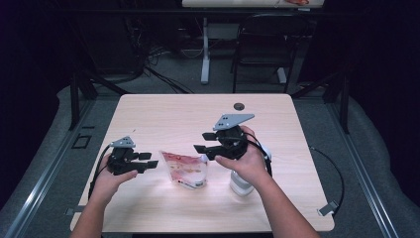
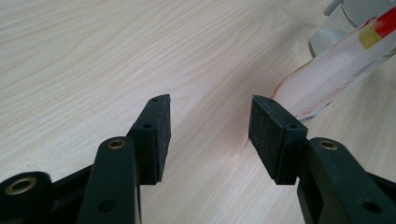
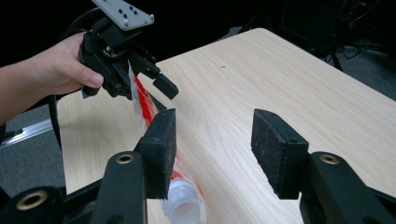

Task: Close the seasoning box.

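A clear plastic pouch (image 1: pixel 185 169) with red and pink print lies on the wooden table (image 1: pixel 163 111) between my two grippers. In the right gripper view the pouch (image 3: pixel 144 103) runs from the left gripper (image 3: pixel 161 87) down to a white cap (image 3: pixel 180 205) by my own jaws. My left gripper (image 1: pixel 150 159) is open just left of the pouch. Its jaws (image 2: pixel 208 126) hold nothing, and the pouch (image 2: pixel 327 77) lies ahead to the right. My right gripper (image 1: pixel 203 142) hovers open above the pouch's far right corner, with bare table between its jaws (image 3: pixel 212 140).
A white and clear container (image 1: pixel 240 184) stands on the table under my right hand, also seen in the left gripper view (image 2: pixel 334 23). A small dark hole (image 1: pixel 239 106) marks the table's far side. A chair (image 1: pixel 262 49) and a table leg (image 1: pixel 205 49) stand beyond.
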`<state>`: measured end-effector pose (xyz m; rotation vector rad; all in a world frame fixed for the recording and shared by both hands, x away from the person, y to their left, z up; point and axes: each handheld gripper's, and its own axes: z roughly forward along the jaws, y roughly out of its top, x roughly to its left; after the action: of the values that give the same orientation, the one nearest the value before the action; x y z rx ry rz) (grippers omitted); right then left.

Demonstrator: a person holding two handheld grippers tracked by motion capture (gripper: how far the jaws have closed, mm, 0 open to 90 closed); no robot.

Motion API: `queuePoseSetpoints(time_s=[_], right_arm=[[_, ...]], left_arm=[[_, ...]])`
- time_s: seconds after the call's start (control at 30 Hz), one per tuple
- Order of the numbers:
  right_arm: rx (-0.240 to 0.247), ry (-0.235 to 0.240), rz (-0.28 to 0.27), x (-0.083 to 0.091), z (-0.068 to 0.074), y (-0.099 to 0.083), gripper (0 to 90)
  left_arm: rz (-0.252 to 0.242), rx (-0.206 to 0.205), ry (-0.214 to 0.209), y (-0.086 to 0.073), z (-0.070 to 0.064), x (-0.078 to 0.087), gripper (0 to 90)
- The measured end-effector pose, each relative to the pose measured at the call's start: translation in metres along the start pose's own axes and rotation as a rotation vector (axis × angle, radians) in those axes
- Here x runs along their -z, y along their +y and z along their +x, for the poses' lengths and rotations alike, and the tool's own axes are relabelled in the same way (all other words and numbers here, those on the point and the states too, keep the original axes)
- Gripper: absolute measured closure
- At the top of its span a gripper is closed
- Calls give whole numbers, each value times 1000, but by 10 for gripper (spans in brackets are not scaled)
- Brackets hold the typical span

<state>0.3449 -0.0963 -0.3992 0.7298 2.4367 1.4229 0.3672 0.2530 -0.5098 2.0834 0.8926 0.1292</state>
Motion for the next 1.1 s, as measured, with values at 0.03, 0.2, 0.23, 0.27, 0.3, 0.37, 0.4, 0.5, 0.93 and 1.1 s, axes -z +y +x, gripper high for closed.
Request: queuePoseSetpoints(time_s=[0.03, 0.2, 0.23, 0.27, 0.3, 0.37, 0.4, 0.5, 0.93, 1.1], right_arm=[[0, -3, -1, 2, 0, 0, 500], [2, -27, -5, 7, -2, -2, 485], [-2, -29, -4, 8, -2, -2, 483], [-4, -36, -2, 9, -2, -3, 478], [-6, -43, 0, 10, -3, -4, 474], [-20, -51, 4, 12, -5, -6, 471], [-20, -60, 7, 13, -6, -6, 471], [-28, -80, 9, 17, -8, -10, 468], [-82, -191, 5, 44, -28, -28, 672], [-105, -232, -25, 54, -35, -31, 809]], left_arm=[[-1, 4, 2, 0, 0, 0, 487], [-5, 18, 13, -1, 1, 2, 464], [-6, 17, 18, -1, 2, 2, 461], [-9, 17, 23, -1, 2, 3, 457], [-6, 17, 26, -1, 2, 3, 456], [-12, 27, 24, -1, 3, 3, 456], [-12, 29, 26, -1, 3, 3, 455], [-8, 20, 39, -1, 3, 2, 453], [-19, 26, 41, -1, 3, 5, 451], [-18, 30, 46, -2, 2, 7, 449]])
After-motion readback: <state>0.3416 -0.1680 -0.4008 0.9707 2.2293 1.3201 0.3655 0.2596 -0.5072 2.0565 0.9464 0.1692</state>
